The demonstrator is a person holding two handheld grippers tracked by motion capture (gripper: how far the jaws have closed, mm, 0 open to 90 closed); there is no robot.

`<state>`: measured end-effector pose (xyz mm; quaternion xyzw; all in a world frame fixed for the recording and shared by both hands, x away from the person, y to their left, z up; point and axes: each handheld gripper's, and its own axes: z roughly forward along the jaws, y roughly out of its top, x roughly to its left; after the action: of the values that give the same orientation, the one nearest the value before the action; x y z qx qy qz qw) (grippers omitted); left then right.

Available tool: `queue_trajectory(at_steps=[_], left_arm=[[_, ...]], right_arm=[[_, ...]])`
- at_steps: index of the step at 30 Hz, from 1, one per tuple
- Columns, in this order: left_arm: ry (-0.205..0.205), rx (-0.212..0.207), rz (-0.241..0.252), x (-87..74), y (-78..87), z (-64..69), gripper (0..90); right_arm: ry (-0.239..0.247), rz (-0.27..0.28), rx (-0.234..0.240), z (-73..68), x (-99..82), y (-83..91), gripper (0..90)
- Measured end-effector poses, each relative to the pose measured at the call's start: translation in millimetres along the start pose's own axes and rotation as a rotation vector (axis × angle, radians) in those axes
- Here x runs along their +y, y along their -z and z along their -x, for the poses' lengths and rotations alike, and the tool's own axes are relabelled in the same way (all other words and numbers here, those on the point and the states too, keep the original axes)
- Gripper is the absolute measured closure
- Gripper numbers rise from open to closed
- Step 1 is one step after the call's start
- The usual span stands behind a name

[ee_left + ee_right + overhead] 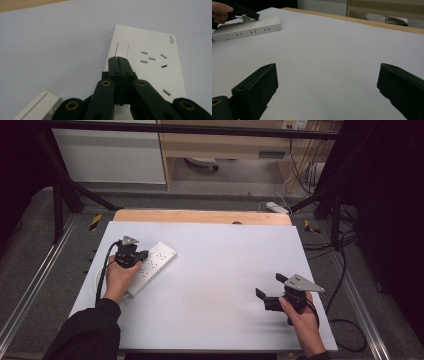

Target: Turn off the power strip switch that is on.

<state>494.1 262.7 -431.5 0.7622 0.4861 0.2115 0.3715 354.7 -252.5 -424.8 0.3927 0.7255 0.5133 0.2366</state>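
You've got a white power strip [151,266] lying at an angle on the left side of the white bench [215,270], well away from the right edge. Your left hand [119,277] has the left gripper [135,256] parked right over the strip. In the left gripper view its fingers [113,65] are pressed together with nothing between them, tips sitting over the strip's face just below the rocker switch [122,49], with the socket slots [152,58] off to one side. Can't tell if the tips actually touch the plastic or just hang above it. A second white edge [40,105] pokes in at the bottom left corner of that view, too blurry to say what it is. Over on the right, your right hand [303,320] holds the right gripper [270,292] just above bare bench, near the front right. In the right gripper view its fingers [257,85] are spread wide apart, with plain white surface between them, and the strip shows far off at top left.
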Motion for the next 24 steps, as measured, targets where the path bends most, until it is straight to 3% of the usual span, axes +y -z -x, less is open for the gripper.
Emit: queue_trajectory(at_steps=[24], left_arm=[[-0.002, -0.01, 0.051, 2.9, 1.6, 6.4, 90.0]], right_arm=[[-0.001, 0.001, -0.002, 0.4, 0.0, 0.5, 3.7]])
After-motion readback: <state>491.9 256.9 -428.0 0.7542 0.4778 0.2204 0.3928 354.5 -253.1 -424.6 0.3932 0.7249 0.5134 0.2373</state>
